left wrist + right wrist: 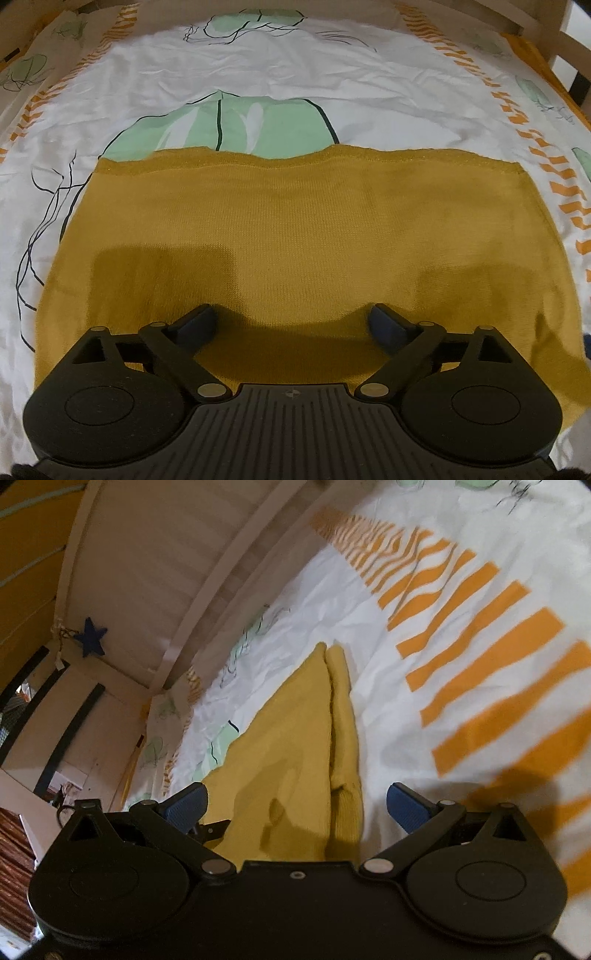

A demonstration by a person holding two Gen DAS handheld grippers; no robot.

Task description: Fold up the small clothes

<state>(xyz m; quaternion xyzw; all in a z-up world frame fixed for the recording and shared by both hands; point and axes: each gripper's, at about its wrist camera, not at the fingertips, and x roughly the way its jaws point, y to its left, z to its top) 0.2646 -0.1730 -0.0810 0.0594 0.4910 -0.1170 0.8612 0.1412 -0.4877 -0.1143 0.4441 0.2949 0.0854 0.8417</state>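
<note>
A mustard-yellow knitted garment (295,229) lies flat on the patterned bed sheet (280,74), its ribbed hem at the far side. My left gripper (293,325) hangs just above its near part, jaws wide open, nothing between the pads. In the right wrist view the same garment (288,746) stretches away, with a folded sleeve or edge (343,716) along its right side. My right gripper (297,805) is open over the near end of that fold, blue pads (186,806) apart and not pressing the cloth.
The white sheet carries green leaf prints (236,125) and orange stripes (480,657). A pale wooden bed rail (155,572) with a blue star (90,640) runs along the left of the right wrist view. More wooden frame (554,40) stands at the far right.
</note>
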